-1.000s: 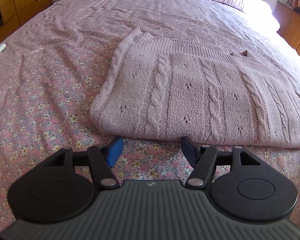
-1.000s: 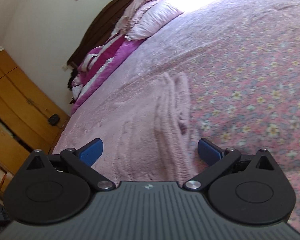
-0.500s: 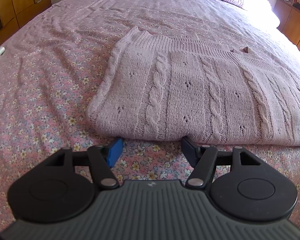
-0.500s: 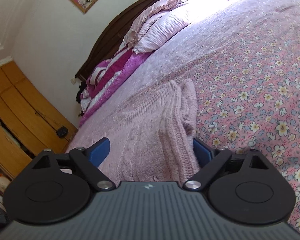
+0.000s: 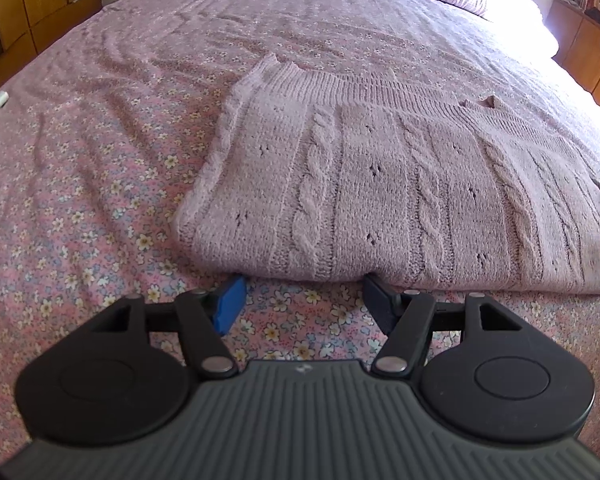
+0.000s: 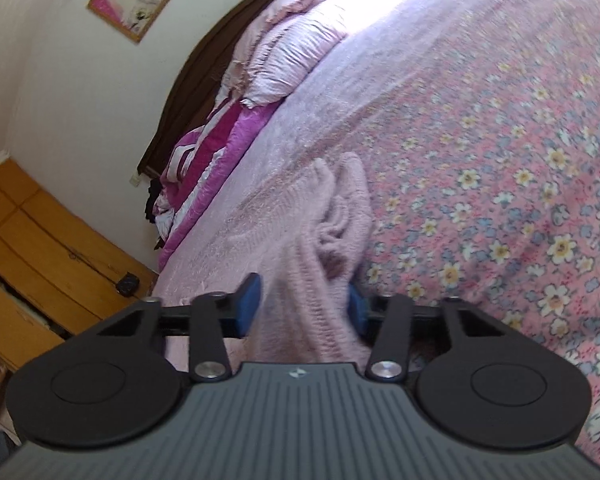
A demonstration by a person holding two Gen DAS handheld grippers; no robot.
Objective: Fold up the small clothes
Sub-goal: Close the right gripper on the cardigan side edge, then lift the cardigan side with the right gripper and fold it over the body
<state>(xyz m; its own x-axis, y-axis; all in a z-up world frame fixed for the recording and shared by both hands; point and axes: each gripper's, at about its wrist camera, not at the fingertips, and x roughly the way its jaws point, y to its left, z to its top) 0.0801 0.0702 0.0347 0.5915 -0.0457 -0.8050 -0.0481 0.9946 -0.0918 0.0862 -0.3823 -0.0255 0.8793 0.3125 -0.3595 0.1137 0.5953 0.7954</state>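
Floral bedspread (image 5: 80,200) — left claw (image 5: 300,300) agape, right claw (image 6: 302,306) just closing around pink sweater (image 6: 300,240).

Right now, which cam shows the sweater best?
Left wrist view: the pink sweater lies nearly whole, flat on the flowered bedspread, cable pattern clear. The right wrist view shows only one bunched edge between the right gripper fingers, which have just been closing on it.
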